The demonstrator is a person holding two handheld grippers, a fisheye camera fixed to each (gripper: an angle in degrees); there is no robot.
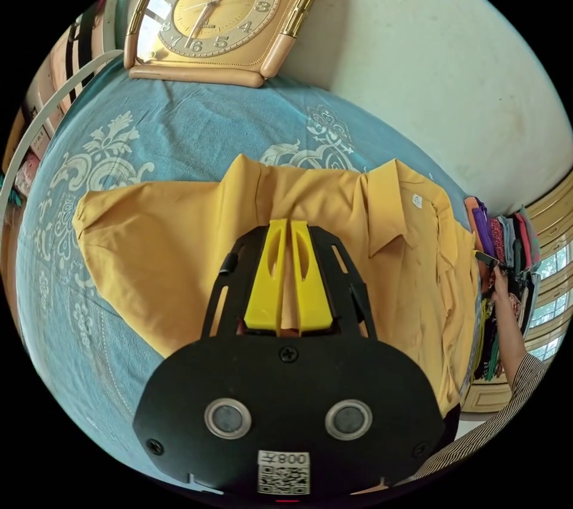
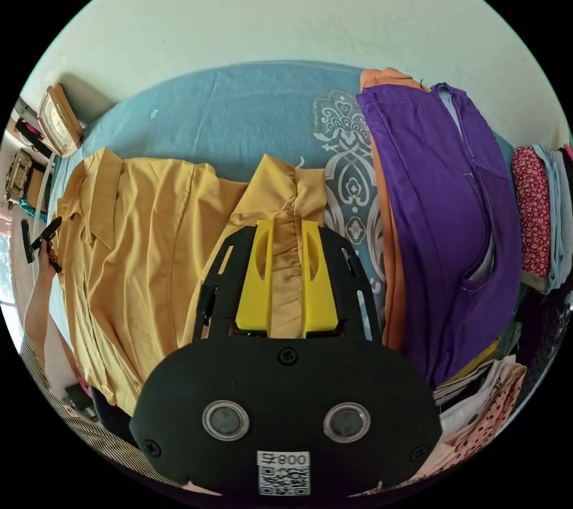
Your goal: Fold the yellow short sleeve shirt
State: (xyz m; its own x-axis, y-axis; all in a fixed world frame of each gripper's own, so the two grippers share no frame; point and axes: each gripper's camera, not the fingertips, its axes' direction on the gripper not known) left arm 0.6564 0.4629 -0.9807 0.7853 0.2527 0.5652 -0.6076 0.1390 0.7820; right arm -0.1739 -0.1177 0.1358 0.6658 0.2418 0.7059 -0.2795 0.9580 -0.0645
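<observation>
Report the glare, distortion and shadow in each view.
Left gripper view: window glare streaks the clock glass; fisheye bows the wall and blue cover. Right gripper view: even daylight, soft shadow beside the purple garment, edges curved; yellow shirt sharp, no blur.

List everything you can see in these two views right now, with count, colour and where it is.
Short sleeve shirt: one, yellow, spread on the bed, a fold held in each claw.
Bed cover: one, teal with pale floral pattern, under the shirt.
Wall clock: one, gold face in a peach frame, leaning on the wall at the bed's far edge.
Purple garment: one, lying on an orange garment beside the shirt.
Stacked clothes: several, red-patterned and pale blue among them, past the purple garment.
Wall: pale, behind the bed.
Striped sleeve: one, at the shirt's near edge.
Left claw: yellow jaws shut on the shirt.
Right claw: yellow jaws shut on the shirt.
</observation>
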